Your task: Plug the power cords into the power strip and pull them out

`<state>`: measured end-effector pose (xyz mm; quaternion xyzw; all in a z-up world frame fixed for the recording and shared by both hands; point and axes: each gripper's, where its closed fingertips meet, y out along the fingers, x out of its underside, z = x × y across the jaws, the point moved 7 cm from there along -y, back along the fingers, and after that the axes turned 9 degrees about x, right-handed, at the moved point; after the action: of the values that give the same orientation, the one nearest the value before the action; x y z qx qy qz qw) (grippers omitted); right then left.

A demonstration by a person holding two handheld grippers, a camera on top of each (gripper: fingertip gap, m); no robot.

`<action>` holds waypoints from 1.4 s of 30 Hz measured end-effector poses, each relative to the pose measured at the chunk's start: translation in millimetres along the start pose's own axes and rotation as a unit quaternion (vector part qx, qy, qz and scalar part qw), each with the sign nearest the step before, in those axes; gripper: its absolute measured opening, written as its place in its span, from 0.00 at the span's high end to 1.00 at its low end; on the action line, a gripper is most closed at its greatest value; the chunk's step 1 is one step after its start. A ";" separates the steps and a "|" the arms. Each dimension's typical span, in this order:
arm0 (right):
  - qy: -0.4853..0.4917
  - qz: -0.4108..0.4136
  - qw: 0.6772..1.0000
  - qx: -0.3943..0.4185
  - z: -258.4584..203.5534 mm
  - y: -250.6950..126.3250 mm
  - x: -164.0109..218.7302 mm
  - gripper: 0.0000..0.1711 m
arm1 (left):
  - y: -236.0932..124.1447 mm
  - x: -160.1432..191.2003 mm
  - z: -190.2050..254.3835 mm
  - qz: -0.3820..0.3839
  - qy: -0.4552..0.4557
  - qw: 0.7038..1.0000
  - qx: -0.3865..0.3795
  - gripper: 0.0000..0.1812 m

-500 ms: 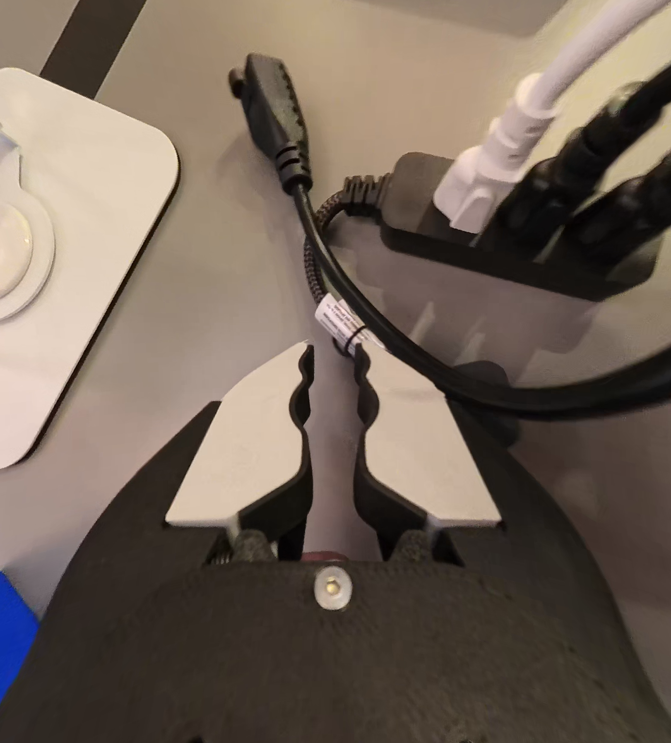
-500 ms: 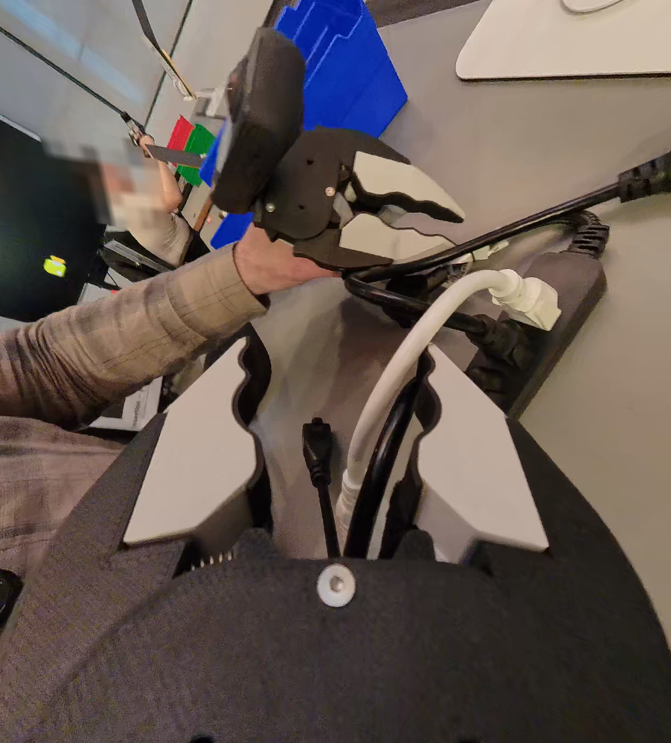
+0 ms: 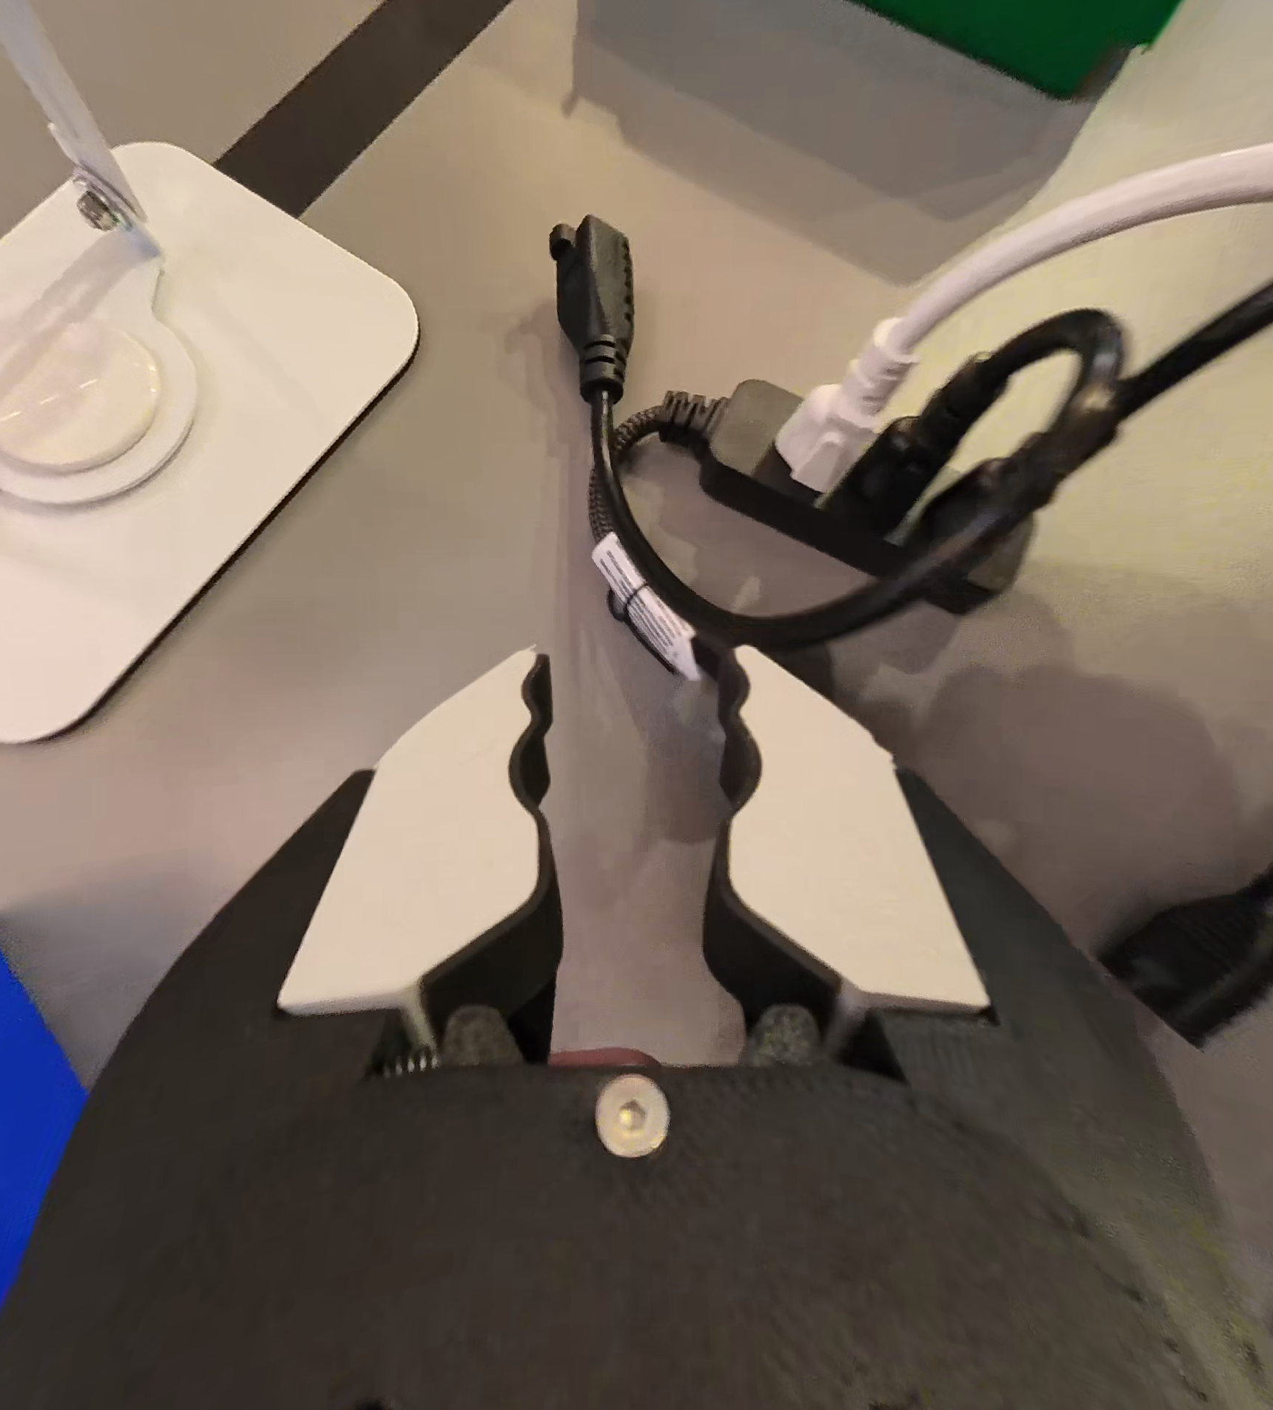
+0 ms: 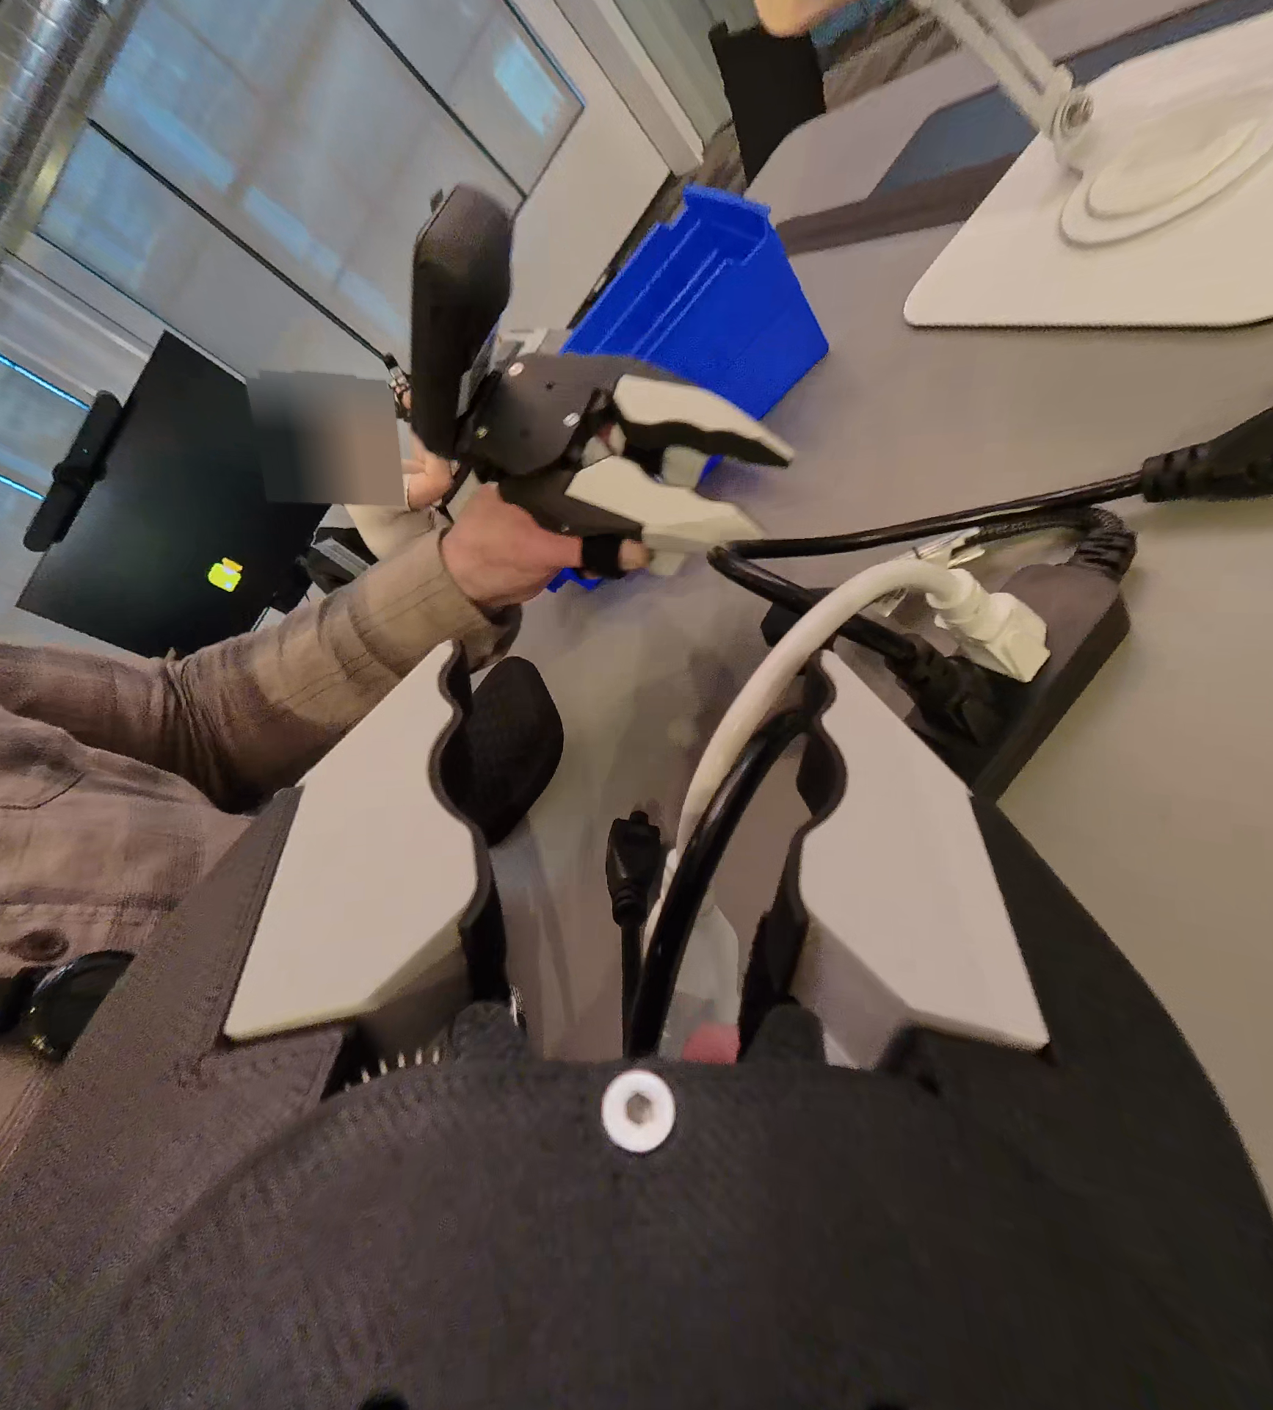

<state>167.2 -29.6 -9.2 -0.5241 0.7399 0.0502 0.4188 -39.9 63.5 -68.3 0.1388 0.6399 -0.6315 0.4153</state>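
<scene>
- A white lamp base (image 3: 160, 366) on the grey table (image 3: 313, 610), ahead-left of the left gripper.
- A blue bin (image 4: 702, 305) behind the left gripper, in the right wrist view.
- A green box (image 3: 999, 38) far ahead, right.
- A dark monitor (image 4: 160, 519) off to the left.

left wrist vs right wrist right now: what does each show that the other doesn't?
Left wrist only: a green box at the top edge, and a loose black plug lying at right.

Right wrist only: the person's sleeve, a dark monitor, and the left gripper from the side, jaws apart, above the table.

Both: the power strip with the white plug seated, the blue bin, and the white stand base.
</scene>
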 end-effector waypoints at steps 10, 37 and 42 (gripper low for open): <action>-0.042 -0.044 0.995 0.078 43.5 -23.6 12.7 0.69 | -24.6 19.8 76.5 0.025 -0.046 0.994 0.091 0.77; -0.089 -0.123 0.982 0.114 37.0 73.4 71.5 0.96 | 46.2 -44.8 32.1 0.029 0.008 0.997 0.068 0.78; -0.091 -0.108 0.985 0.103 23.1 92.7 71.6 0.97 | 57.1 -57.4 30.5 0.014 0.036 0.995 0.087 0.78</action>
<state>97.4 -28.9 -106.0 -0.5486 0.6388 -0.0243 0.5389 46.4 64.6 -62.9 0.2062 0.5948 -0.6738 0.3869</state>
